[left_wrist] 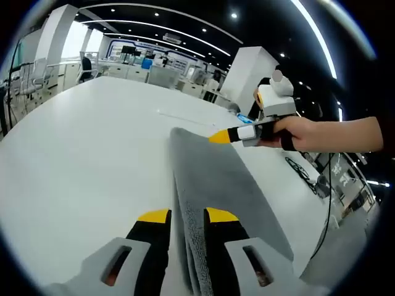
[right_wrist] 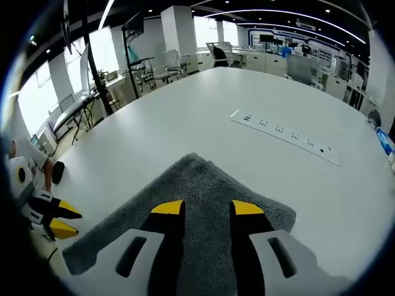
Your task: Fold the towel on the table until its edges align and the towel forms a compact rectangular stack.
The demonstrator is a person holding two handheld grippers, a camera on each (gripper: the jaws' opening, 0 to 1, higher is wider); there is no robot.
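Note:
A grey towel (left_wrist: 210, 179) lies as a long folded strip on the white table (left_wrist: 80, 160). My left gripper (left_wrist: 187, 216) is shut on its near end, and the layered edge runs up between the yellow-tipped jaws. My right gripper (left_wrist: 220, 137), held by a hand, comes in from the right to the strip's far end. In the right gripper view, my right gripper (right_wrist: 208, 208) sits over the towel (right_wrist: 203, 179) with its jaws close together and grey pile between them. A towel corner points ahead of it. My left gripper (right_wrist: 62, 221) is at the towel's far left end.
A white power strip (right_wrist: 284, 135) lies on the table beyond the towel. Desks, chairs and monitors (right_wrist: 166, 61) stand past the table's far edge. A person's forearm (left_wrist: 345, 134) reaches in from the right, and cables (left_wrist: 302, 169) lie near the table's right edge.

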